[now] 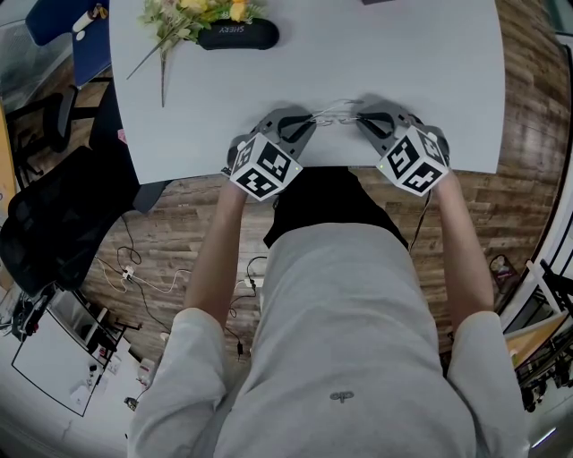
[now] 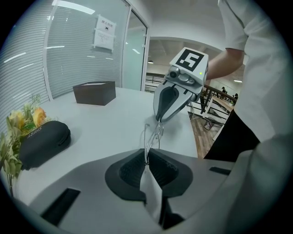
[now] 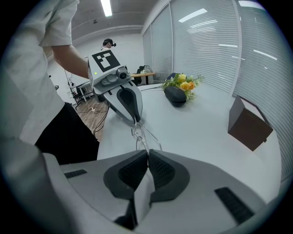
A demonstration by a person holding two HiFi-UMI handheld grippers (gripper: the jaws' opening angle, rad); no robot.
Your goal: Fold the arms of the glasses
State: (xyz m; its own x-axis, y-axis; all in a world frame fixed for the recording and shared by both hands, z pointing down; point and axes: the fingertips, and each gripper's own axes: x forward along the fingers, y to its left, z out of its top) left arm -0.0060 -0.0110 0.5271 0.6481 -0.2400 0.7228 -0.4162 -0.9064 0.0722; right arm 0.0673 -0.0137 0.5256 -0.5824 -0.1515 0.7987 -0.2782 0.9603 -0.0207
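Your left gripper is clenched on one end of the thin wire glasses, and your right gripper is clenched on the other end, so the pair is strung between the two tips. It sits close to the near edge of the table, about midway along it; whether it touches the tabletop is unclear. The fold looks under way rather than finished. The wire is too fine to tell if either arm already lies against the frame, so treat both arms as still to check. The near edge is right under your grippers, and a slip there could send the glasses to the floor. Beyond them the table is open; the black case and flowers lie well apart at the far edge.
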